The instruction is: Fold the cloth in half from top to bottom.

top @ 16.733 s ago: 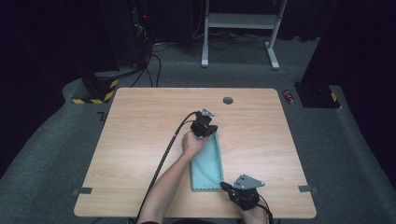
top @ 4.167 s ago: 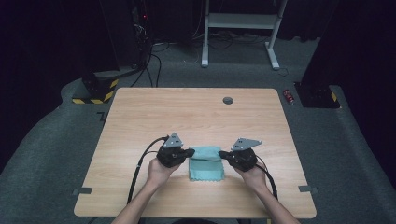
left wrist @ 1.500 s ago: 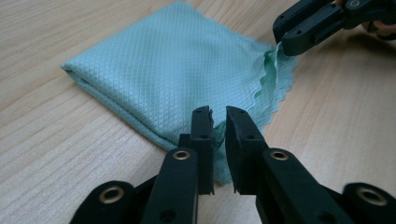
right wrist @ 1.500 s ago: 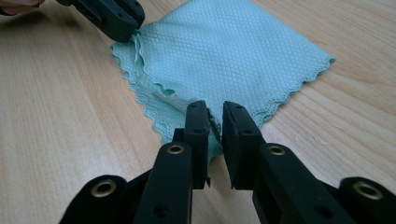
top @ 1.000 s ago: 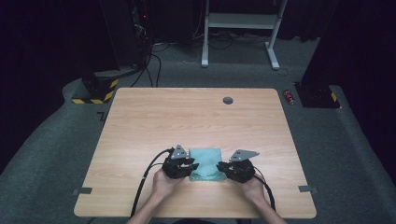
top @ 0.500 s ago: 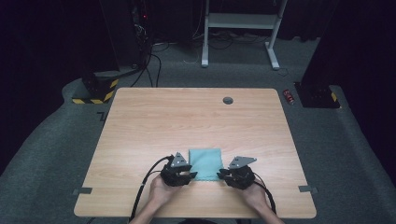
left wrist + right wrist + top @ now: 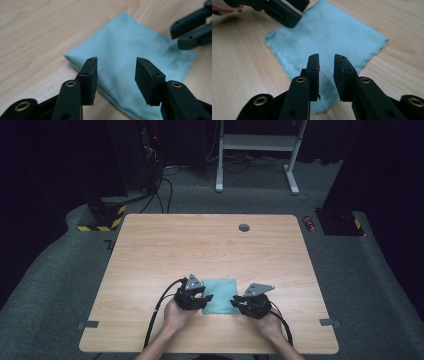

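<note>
Light: you're getting an evenly lit desk (image 7: 150, 245) | surroundings: lying dark | focus: gripper views blurring at near edges

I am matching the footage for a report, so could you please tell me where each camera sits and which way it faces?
High view: above the person's side, looking forward and down on the table; forearms, left claw, right claw.
Left claw view: rides the left claw, looking along its open jaws at the folded teal cloth; the right claw's jaws beyond.
Right claw view: rides the right claw, jaws narrowly apart over the cloth's frayed corner.
Shared: cloth, wooden tabletop.
</note>
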`<state>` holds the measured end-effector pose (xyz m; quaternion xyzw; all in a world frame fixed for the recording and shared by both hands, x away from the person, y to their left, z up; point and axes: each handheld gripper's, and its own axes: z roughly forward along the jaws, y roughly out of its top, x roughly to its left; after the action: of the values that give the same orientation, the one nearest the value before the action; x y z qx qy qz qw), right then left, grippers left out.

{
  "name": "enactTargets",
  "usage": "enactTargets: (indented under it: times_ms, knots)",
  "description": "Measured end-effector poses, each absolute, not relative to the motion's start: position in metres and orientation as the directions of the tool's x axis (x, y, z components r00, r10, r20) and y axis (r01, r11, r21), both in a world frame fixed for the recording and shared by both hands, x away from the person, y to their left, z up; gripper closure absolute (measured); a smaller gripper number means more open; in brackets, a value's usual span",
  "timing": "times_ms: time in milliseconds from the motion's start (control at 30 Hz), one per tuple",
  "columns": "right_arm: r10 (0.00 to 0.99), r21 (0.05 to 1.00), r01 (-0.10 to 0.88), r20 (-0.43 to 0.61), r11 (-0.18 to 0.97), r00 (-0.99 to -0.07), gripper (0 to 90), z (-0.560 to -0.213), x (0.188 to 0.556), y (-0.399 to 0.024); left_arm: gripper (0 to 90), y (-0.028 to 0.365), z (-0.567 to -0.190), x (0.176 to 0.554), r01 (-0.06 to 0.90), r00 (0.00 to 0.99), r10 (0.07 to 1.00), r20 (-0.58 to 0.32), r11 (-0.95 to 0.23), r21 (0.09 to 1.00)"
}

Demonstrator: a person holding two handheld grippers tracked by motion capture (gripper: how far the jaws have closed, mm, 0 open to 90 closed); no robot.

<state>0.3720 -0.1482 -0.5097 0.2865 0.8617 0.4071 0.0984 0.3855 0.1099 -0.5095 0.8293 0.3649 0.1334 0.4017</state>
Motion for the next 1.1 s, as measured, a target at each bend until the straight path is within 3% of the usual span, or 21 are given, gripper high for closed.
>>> enactTargets:
  times_ms: [567,900,1100]
  knots:
    - [0.665,0.764,0.480,0.090,0.431,-0.741,72.3,-0.517,0.414,-0.129,54.0,0.119,-0.523,0.417,0.557,0.598,0.798,-0.074,-0.348,0.754]
    - [0.698,0.750,0.508,0.087,0.423,-0.710,72.7,-0.523,0.429,-0.123,52.7,0.121,-0.521,0.417,0.560,0.564,0.825,-0.030,-0.355,0.749]
    - [0.689,0.750,0.495,0.073,0.438,-0.721,71.3,-0.518,0.422,-0.124,49.2,0.114,-0.508,0.390,0.520,0.641,0.766,-0.048,-0.389,0.760]
